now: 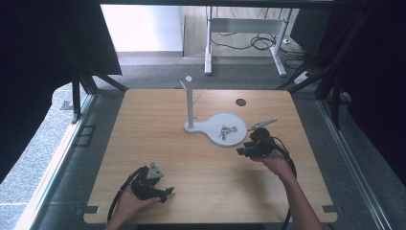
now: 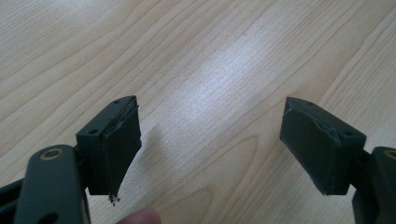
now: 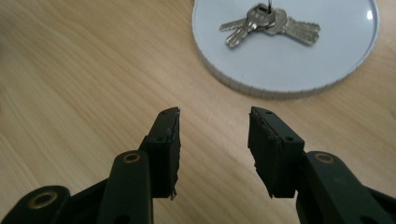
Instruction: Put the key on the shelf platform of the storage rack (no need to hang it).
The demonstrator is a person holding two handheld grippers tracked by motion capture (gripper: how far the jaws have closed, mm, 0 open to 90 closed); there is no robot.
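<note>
At about seven o'clock on the tabletop [image 1: 201, 167], nearest the camera in the high view, the left gripper [image 1: 168, 191] lies in the person's left hand [image 1: 131, 203], a grey three-cornered plate on top, its black cable looping off the near edge. In the left gripper view its fingers [image 2: 114, 144] stand released and wide apart, with bare wood grain between them and nothing held; a fingertip of the person peeks in at the bottom edge.

Toward the centre, at roughly twelve o'clock, a white stand [image 1: 190, 103] rises as an upright post with short side pegs and a round knob on top. Its foot joins a flat white round tray [image 1: 215, 124], and on the tray lies a bunch of keys [image 1: 228, 130], at about one o'clock from the table's middle. A small dark round spot [image 1: 241, 102] marks the wood beyond the tray.

At about three o'clock the right gripper [image 1: 243, 149] is held in the right hand [image 1: 275, 160], just beside the tray's near-right rim. In the right gripper view its fingers [image 3: 166, 144] are released, moderately apart, empty, pointing at the tray [image 3: 289, 70], with the keys [image 3: 271, 25] fanned on one ring at twelve o'clock ahead of them, well clear of the fingertips.
</note>
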